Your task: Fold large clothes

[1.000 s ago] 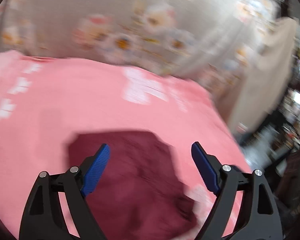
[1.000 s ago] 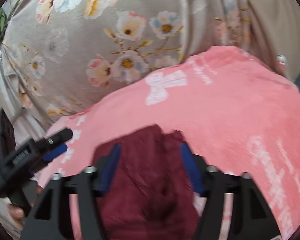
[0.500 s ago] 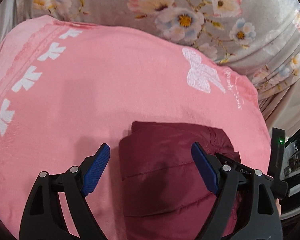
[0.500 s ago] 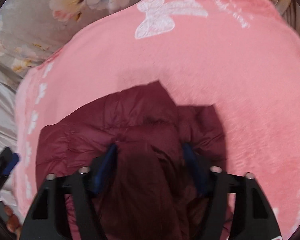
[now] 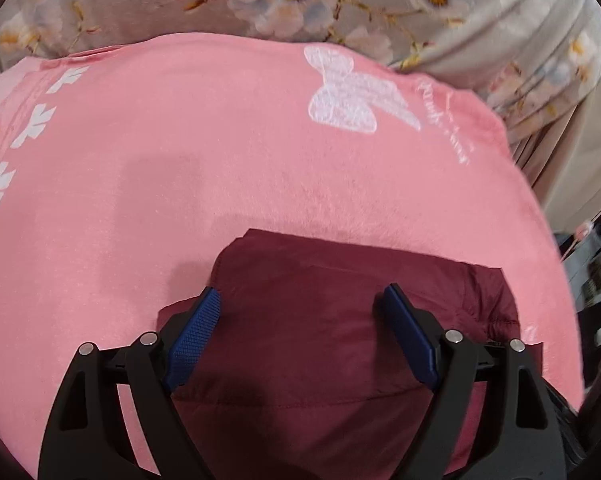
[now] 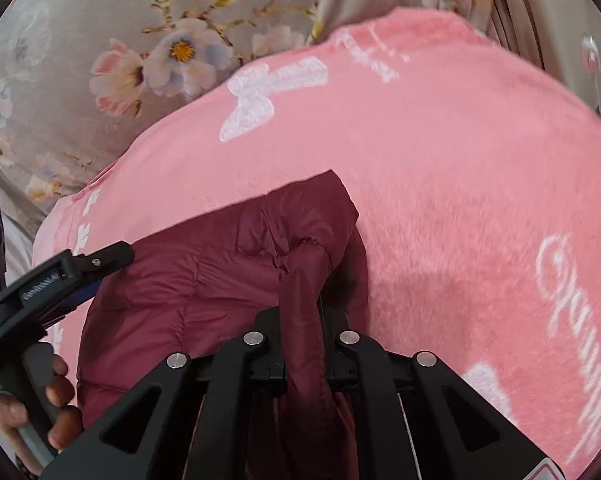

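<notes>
The maroon jacket [image 6: 204,288] is quilted cloth, smooth with a faint sheen. It lies on a pink blanket [image 5: 220,152] of matt, fuzzy fleece, with a sleek floral sheet [image 5: 380,4] behind. The left gripper [image 5: 300,312] is matt black plastic with ribbed blue pads [image 5: 196,332] and shiny metal rivets.

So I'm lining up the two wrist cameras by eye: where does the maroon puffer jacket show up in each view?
Left wrist: the maroon puffer jacket fills the lower centre, between the open fingers of the left gripper.
Right wrist: it lies lower left to centre, one fold pinched in the right gripper.
Shared landmark: the white butterfly on the pink blanket.
</notes>
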### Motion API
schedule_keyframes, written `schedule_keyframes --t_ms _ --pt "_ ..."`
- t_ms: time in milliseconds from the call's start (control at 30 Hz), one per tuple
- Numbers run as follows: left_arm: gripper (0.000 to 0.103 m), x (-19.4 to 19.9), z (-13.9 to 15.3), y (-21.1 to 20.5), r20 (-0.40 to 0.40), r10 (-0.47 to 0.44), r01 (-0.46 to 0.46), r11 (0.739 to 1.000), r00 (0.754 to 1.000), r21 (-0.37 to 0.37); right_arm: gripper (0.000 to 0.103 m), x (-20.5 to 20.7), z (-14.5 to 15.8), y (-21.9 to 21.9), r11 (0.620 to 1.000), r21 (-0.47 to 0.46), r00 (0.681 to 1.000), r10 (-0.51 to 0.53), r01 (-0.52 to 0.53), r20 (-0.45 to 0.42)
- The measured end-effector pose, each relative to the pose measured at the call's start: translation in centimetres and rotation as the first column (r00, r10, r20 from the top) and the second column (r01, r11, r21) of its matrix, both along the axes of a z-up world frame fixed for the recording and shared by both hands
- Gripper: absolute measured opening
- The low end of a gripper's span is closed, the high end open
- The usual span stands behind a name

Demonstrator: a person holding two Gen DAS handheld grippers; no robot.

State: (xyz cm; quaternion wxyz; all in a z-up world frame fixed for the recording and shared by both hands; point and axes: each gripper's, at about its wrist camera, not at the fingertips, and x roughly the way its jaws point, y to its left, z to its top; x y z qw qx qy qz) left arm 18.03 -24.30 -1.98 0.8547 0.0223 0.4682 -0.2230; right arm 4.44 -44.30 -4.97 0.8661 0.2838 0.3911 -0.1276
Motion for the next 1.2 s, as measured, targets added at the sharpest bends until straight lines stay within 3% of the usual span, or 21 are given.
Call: schedule_keyframes --t_ms 133,467,733,1033,1100,1200 --pt "0.086 -0.2 -1.5 -0.7 0.046 0.010 -0.012 0.998 0.999 0.059 0.009 0.6 -0.9 0.6 1.000 -0.013 1.000 0.012 -0.012 -0.006" --pt "0.098 -0.6 -3.4 -1.4 0.138 0.013 -0.029 0.993 0.990 0.114 0.013 0.2 -3.2 1.2 0.999 -0.037 0.999 -0.029 0.030 0.044" --pt "0.098 -1.1 -4.2 -2.2 0.207 0.017 -0.050 0.987 0.978 0.155 0.013 -0.2 -3.9 0.5 0.999 0.015 0.995 -0.044 0.043 0.086" --pt "0.098 -1.3 -4.4 -2.5 0.225 0.017 -0.057 0.983 0.974 0.173 0.014 -0.6 -3.8 -0.7 0.994 0.100 0.994 -0.047 0.037 0.101" --pt "0.098 -1.4 -4.1 -2.3 0.212 0.005 -0.044 0.983 0.977 0.181 0.020 -1.2 -2.4 -0.8 0.997 0.054 0.996 -0.052 0.048 0.077" --pt "0.098 -2.4 -2.7 -0.8 0.190 0.017 -0.052 0.981 0.982 0.184 0.025 -2.7 1.2 0.3 0.988 -0.137 0.996 -0.063 0.072 0.067"
